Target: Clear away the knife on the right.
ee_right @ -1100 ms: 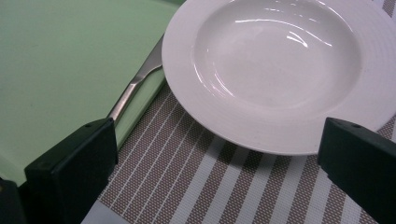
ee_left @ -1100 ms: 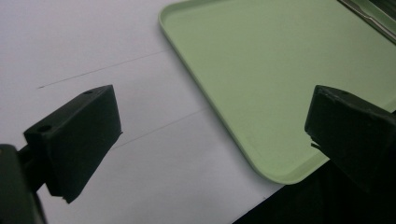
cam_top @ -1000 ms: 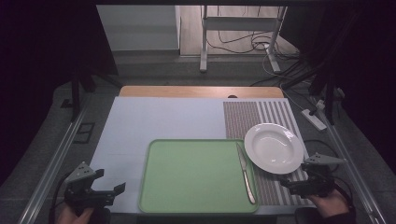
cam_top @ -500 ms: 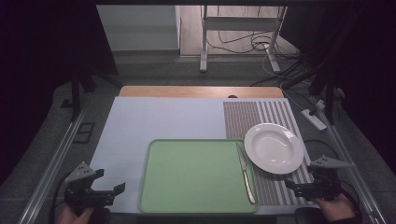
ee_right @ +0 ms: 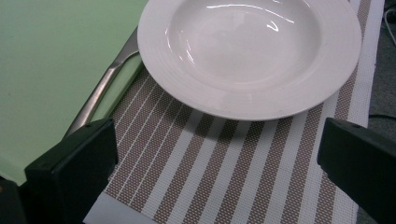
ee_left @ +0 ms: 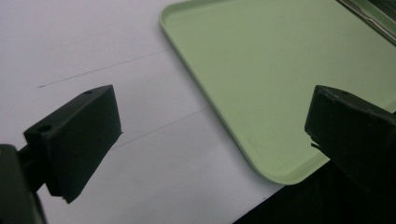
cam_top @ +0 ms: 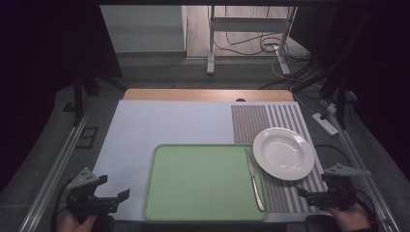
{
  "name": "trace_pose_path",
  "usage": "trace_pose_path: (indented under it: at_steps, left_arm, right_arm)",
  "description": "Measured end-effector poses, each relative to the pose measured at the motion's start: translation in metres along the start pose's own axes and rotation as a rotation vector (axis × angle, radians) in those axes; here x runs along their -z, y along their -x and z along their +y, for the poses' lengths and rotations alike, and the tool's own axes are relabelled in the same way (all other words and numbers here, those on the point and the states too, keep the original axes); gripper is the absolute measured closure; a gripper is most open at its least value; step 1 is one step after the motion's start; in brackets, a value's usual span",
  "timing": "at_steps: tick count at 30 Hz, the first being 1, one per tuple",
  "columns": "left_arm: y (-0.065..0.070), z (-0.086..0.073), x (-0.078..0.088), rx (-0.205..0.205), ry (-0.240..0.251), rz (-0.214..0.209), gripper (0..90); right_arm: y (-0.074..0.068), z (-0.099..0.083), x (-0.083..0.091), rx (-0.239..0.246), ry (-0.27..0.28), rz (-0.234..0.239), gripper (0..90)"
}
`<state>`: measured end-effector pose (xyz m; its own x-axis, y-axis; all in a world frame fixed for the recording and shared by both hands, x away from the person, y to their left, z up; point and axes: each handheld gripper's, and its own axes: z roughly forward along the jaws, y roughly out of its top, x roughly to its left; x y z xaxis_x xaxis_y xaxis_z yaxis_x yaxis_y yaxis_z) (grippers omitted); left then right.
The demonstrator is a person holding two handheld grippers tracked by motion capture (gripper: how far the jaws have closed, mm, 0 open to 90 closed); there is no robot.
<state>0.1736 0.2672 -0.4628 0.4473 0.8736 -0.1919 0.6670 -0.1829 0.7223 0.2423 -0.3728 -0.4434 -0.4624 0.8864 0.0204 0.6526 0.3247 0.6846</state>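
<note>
your left gripper [cam_top: 104,200] hangs at the near left corner of the table [cam_top: 159,125], jaws spread wide with nothing between them. in the left gripper view those jaws frame the pale blue table top and the near left corner of the green tray [ee_left: 280,84]; one jaw sits over the bare surface, the other over the tray's near edge, touching neither as far as can be told.

your right gripper [cam_top: 314,195] hangs at the near right corner of the table, over the near edge of the striped placemat [cam_top: 285,118], its jaws also wide apart and holding nothing. in the right gripper view the white plate [ee_right: 250,51] lies just ahead of the jaws on the brown and white stripes of the mat [ee_right: 224,172], apart from both jaws.

the plate [cam_top: 284,153] rests on the placemat toward the right edge of the table, its left rim just beside the tray's right edge. the tray [cam_top: 203,181] lies along the near edge of the table, about midway across. a metal knife [cam_top: 255,179] lies lengthways along the tray's right rim, handle toward you; in the right gripper view the knife [ee_right: 100,93] runs under the plate's rim, and whether the two touch cannot be told.
</note>
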Motion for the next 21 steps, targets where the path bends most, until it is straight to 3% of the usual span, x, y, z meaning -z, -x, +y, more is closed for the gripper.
trace_pose_path:
  at_steps: [8, 21]
  left_arm:
    - [-0.0001, 0.0, 0.0001, 0.003, 0.001, -0.001, 3.3]
    - [-0.0003, -0.0002, 0.0002, 0.004, 0.001, -0.001, 3.3]
  right_arm:
    - [0.0013, -0.0041, 0.0022, -0.005, -0.008, -0.022, 0.0]
    - [0.0008, -0.009, 0.0032, -0.006, -0.027, -0.02, 0.0]
